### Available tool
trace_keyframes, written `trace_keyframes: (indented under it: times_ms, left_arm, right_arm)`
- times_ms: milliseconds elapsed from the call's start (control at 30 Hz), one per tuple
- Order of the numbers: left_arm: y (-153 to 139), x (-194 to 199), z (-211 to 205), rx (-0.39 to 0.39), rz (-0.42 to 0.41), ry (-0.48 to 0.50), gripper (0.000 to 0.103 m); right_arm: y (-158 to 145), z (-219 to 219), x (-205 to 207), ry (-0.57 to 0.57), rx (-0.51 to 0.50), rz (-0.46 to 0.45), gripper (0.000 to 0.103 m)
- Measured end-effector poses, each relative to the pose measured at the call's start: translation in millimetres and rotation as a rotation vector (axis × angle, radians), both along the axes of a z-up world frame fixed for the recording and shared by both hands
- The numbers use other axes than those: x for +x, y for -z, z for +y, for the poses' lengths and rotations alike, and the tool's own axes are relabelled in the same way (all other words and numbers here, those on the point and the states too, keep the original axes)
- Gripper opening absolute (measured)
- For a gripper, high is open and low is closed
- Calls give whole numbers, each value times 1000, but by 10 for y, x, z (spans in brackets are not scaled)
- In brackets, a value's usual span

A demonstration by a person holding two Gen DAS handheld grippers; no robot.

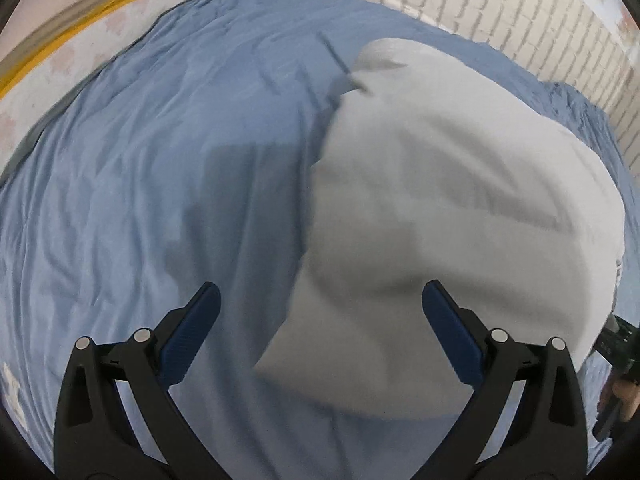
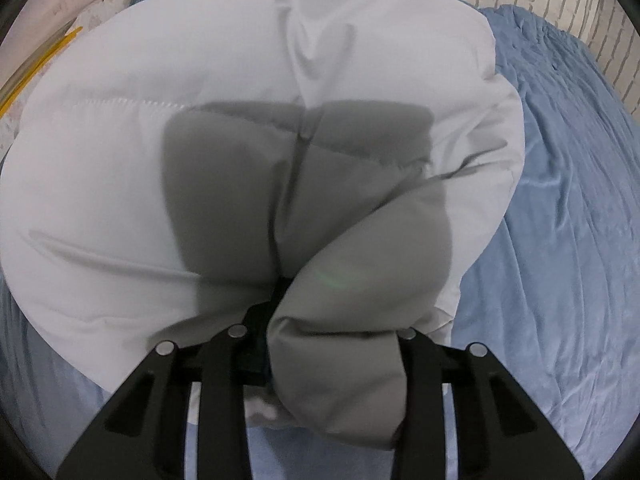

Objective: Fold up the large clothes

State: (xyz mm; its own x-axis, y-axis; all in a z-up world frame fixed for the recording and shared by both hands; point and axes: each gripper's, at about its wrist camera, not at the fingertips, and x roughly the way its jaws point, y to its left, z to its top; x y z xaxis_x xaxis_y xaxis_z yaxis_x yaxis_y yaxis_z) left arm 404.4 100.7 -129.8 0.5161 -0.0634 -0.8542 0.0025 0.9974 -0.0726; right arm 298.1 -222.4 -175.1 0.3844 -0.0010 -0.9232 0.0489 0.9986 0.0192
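Note:
A puffy white quilted jacket [image 2: 200,120] lies on a blue bed sheet [image 2: 560,240], its zipper [image 2: 296,152] running down the middle. My right gripper [image 2: 336,328] is shut on a thick padded fold of the jacket, and the fabric bulges over the fingers and hides the tips. In the left wrist view the jacket [image 1: 460,200] fills the right half, blurred by motion. My left gripper [image 1: 320,292] hangs open above the jacket's left edge, its blue pads [image 1: 200,328] wide apart with nothing pressed between them.
The blue sheet [image 1: 160,160] spreads wrinkled to the left of the jacket. A white brick wall [image 1: 480,0] runs behind the bed. A pale surface with a yellow stripe [image 1: 80,20] lies at the far left. A hand on dark gear [image 1: 620,360] shows at the right edge.

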Motion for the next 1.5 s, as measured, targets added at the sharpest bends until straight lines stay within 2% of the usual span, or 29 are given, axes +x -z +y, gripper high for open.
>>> trace_keyframes:
  times_ms: [67, 133, 233, 333, 433, 533, 633, 733, 800, 867, 967, 1033, 1100, 1233, 1400, 1433, 1500]
  left_arm:
    - [94, 105, -197, 49, 7, 37, 100]
    - [181, 156, -349, 107, -8, 75, 100]
    - [306, 32, -464, 185, -56, 130, 100]
    - [345, -192, -415, 168, -65, 180, 100]
    - [378, -319, -330, 98, -31, 217, 100]
    - [471, -389, -352, 61, 0, 243, 100]
    - [555, -323, -463, 54, 4, 259, 100]
    - [608, -201, -490, -10, 30, 245, 99]
    - [625, -137, -536, -45, 41, 236, 90]
    - [600, -159, -629, -22, 25, 245, 84]
    - [536, -346, -729, 62, -5, 267, 80]
    - [523, -352, -768, 67, 1, 271, 78]
    - [439, -567, -795, 88, 0, 283, 73]
    - [484, -512, -1090, 191, -9, 312, 68]
    - [566, -532, -1123, 166, 22, 289, 67]
    - [580, -401, -1192, 169, 23, 287, 67]
    - [592, -389, -1210, 177, 29, 281, 67]
  right_arm:
    - [-2, 104, 6, -3, 1, 2, 35]
    - [-5, 4, -106, -4, 4, 2, 35]
    - [0, 7, -148, -10, 5, -4, 35]
    - [20, 6, -188, -8, 10, -11, 36]
    - [21, 32, -262, -8, -2, -14, 37]
    - [53, -36, -226, -6, -8, -17, 37]
    - [50, 3, -235, -6, -12, -23, 38]
    - [52, 10, -247, -7, -11, -26, 38]
    - [53, 10, -245, -11, -11, -28, 38]
    - [53, 32, -260, -13, -9, -29, 38]
    - [57, 55, -283, -11, -4, -32, 38]
    - [49, 59, -298, -11, -4, -33, 38]
    - [39, 89, -326, -10, 1, -36, 38]
    - [31, 76, -322, -9, 12, -40, 38]
    - [18, 92, -345, 1, 29, -48, 38]
    - [18, 96, -349, 3, 35, -50, 38]
    - [12, 46, -322, 6, 44, -51, 38]
